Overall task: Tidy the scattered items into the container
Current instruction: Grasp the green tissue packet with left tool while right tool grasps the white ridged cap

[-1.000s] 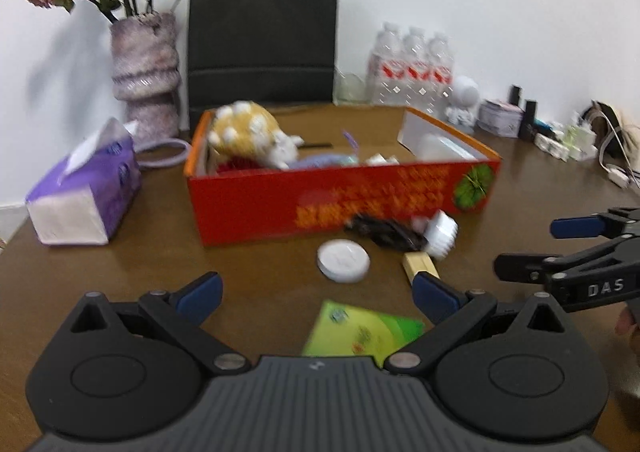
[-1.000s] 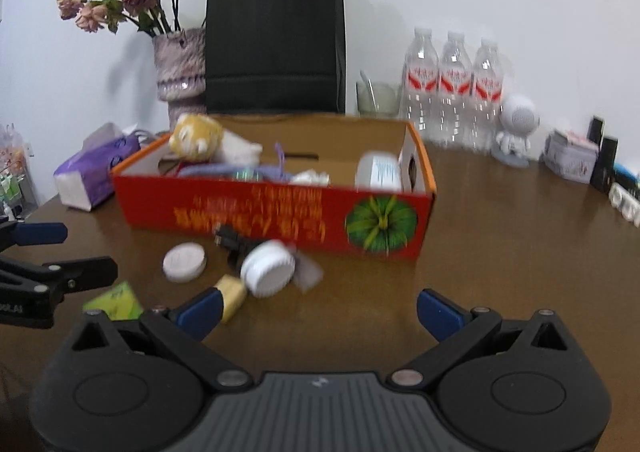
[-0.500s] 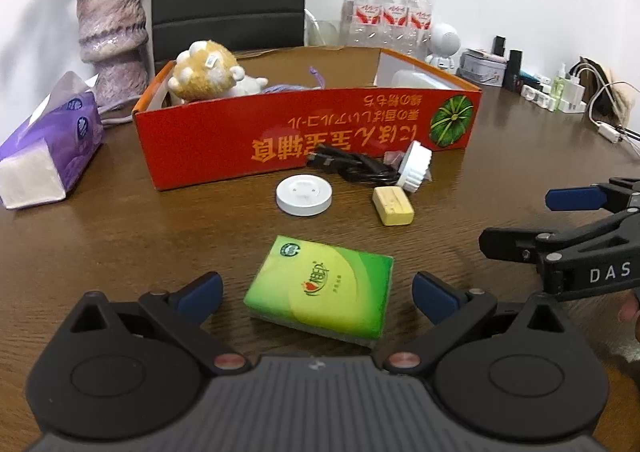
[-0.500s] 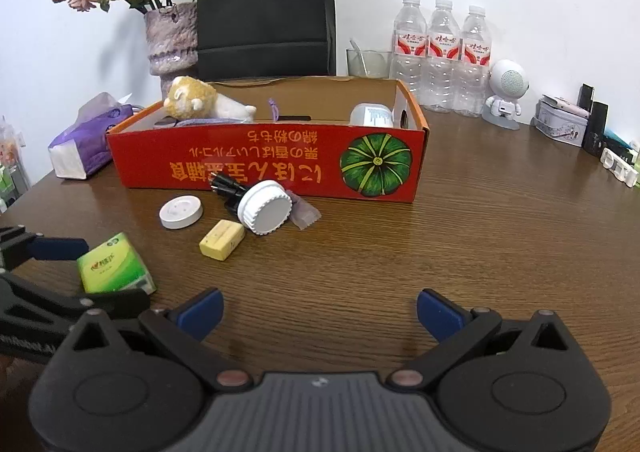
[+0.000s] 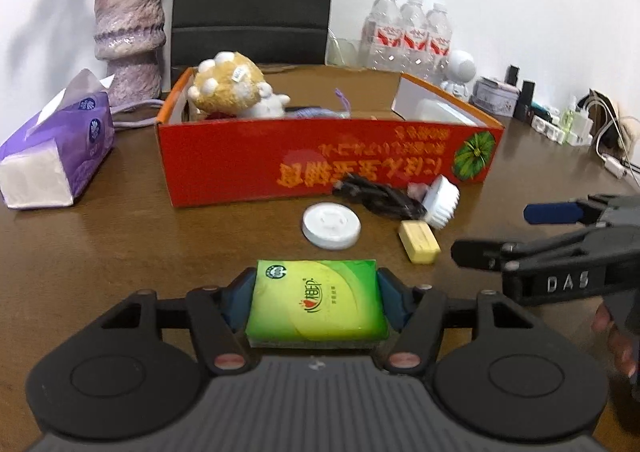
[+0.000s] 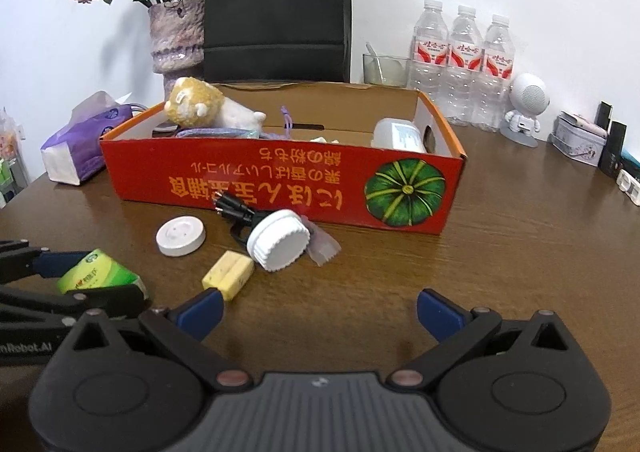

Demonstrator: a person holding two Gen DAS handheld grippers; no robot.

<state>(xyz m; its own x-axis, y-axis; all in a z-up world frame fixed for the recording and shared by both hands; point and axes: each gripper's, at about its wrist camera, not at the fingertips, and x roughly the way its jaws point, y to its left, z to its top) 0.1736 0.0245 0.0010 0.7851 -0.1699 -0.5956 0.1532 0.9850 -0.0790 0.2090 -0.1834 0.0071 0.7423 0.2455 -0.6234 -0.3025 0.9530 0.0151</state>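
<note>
The left claw [image 5: 316, 294] points forward and tilts downward toward the tabletop [image 5: 160, 252], its jaws closing with a green tissue pack [image 5: 316, 300] between them; the blue pads [image 5: 390, 302] sit right against the pack's two short sides, so it looks gripped, though whether they press firmly cannot be told for sure. In the right wrist view this claw shows side-on at the lower left, low over the tabletop. The right claw [image 6: 318, 312] also tilts downward, its jaws spread wide with only bare tabletop between the blue pads [image 6: 438, 316]. In the left wrist view it reaches in from the right edge, and some fingertips [image 5: 612, 336] of the person's hand show behind it.
</note>
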